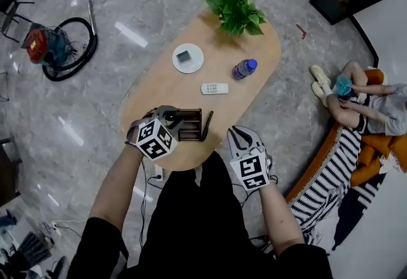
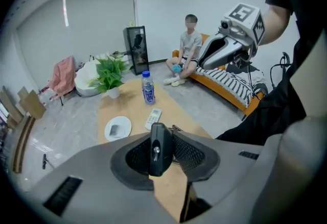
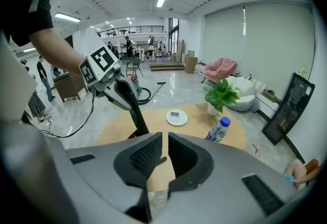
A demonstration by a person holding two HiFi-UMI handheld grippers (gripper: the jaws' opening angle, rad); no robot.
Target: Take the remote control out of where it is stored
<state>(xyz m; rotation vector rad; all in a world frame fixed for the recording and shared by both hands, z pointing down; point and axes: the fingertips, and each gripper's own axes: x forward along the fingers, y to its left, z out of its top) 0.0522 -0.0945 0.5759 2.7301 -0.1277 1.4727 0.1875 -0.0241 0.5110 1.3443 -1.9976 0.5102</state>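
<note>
The left claw [image 2: 162,150] pinches a black remote [image 2: 159,142] edge-on between its meshed pads, gripping near the remote's upper end. In the right gripper view the remote [image 3: 135,115] hangs below that claw as a long dark bar. Its lower end is hidden, so I cannot tell whether it has cleared its slot. Directly under the claw sits the dark wooden rack [image 1: 192,126] that stores it, at the near end of the table [image 1: 152,84].

The step in hand looks like the lift-out. To do it well, draw the remote up along its own length rather than swinging it. A tilt would likely wedge it against a divider and drag the light rack along. The pads hold only a narrow strip of a long thing, so it may pivot; a firm squeeze and a slow rise should prevent that.

The right claw [image 1: 240,136], off to the left claw's side by the table edge, has its pads almost pressed together on nothing. It could come across and steady the rack.

Ahead of the left claw is bare wood, then a white remote [image 1: 214,88] and a bottle [image 1: 244,68], so there is room to lay the black one down.
</note>
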